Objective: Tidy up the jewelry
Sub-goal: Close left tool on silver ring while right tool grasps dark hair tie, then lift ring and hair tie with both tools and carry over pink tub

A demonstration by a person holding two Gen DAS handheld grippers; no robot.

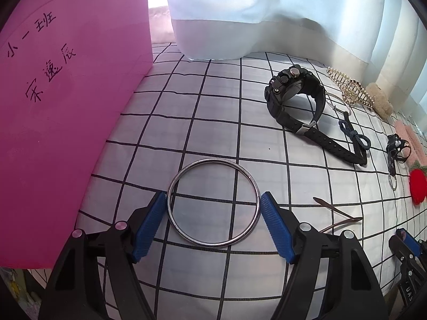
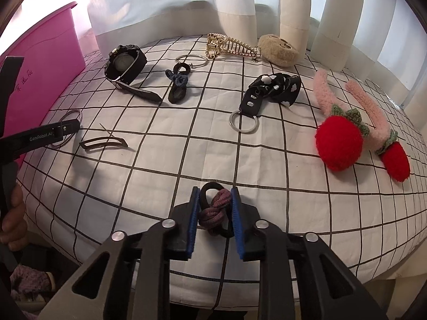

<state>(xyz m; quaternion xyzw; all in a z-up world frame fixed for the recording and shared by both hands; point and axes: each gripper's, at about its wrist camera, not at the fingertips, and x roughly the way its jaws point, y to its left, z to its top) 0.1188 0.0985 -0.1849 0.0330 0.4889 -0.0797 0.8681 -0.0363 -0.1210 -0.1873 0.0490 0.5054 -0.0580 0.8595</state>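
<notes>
A silver bangle (image 1: 210, 161) lies flat on the checked cloth (image 1: 213, 101), right beside the pink box (image 1: 66, 106). My left gripper (image 1: 214, 196) straddles it, and the blue pads (image 1: 149, 226) touch its rim on both sides. In the right wrist view the same bangle (image 2: 70, 114) peeks out behind the left gripper's black body (image 2: 40, 136). At the near edge of the cloth my right gripper (image 2: 215, 190) is shut on a black hair tie with a purple knot (image 2: 214, 208), which sits between the pads.
On the cloth (image 2: 186, 146) lie a black watch (image 2: 125, 61), a blue bow tie (image 2: 177, 82), a brown hair clip (image 2: 104, 142), a gold claw clip (image 2: 229, 46), a black key strap (image 2: 269, 88) and a pink strawberry headband (image 2: 339, 141). Pale curtains (image 2: 293, 5) hang behind.
</notes>
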